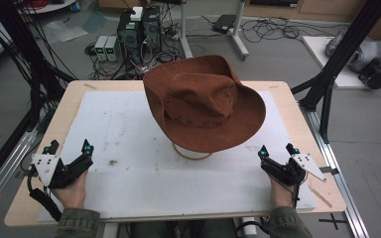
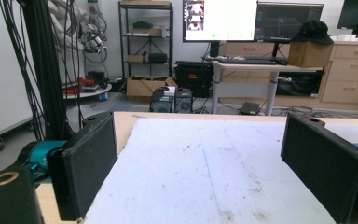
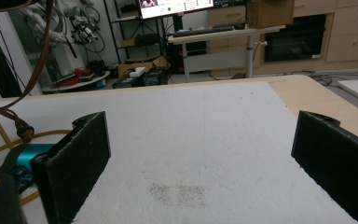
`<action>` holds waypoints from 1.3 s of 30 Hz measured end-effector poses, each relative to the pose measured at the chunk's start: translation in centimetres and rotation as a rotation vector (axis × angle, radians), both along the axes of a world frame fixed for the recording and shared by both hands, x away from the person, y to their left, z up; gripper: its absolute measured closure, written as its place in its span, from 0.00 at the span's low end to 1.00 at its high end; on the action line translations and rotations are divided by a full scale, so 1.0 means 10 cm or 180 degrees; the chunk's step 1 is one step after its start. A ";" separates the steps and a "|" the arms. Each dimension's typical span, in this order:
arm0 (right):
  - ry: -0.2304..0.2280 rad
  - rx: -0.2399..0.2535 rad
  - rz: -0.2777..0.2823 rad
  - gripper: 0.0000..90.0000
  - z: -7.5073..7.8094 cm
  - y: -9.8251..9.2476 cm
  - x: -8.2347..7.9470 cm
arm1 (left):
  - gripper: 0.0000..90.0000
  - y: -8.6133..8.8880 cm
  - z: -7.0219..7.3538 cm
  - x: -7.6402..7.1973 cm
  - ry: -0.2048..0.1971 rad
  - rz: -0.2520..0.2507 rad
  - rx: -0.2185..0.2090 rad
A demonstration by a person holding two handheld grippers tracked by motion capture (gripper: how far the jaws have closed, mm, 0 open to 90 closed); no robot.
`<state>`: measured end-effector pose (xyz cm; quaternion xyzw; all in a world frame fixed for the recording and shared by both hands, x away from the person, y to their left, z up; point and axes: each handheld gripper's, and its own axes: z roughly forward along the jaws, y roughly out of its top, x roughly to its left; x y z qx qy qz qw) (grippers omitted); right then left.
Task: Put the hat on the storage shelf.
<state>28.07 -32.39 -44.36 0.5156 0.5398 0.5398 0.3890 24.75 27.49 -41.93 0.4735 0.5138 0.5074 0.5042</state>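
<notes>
Both grippers apart (jaws wide)

The hat sits mid-mat, left gripper and right gripper at the near corners.

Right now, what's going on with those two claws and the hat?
Left gripper open, right gripper open, both resting near the table's front edge. Brown hat sits mid-table on a stand, untouched. Nothing between.
</notes>
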 end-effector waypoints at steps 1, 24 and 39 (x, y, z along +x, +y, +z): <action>-0.0004 0.0011 0.0005 0.04 0.00 0.01 0.00 | 0.12 0.01 0.00 0.00 0.0001 0.0011 -0.0009; 0.0005 -0.0023 -0.0007 0.04 0.01 0.01 -0.03 | 0.12 0.00 -0.09 -0.02 0.0157 -0.0129 -0.0025; 0.0021 -0.0012 0.0013 0.04 0.00 0.01 -0.02 | 0.12 0.00 -0.10 0.00 0.0193 -0.0159 -0.0030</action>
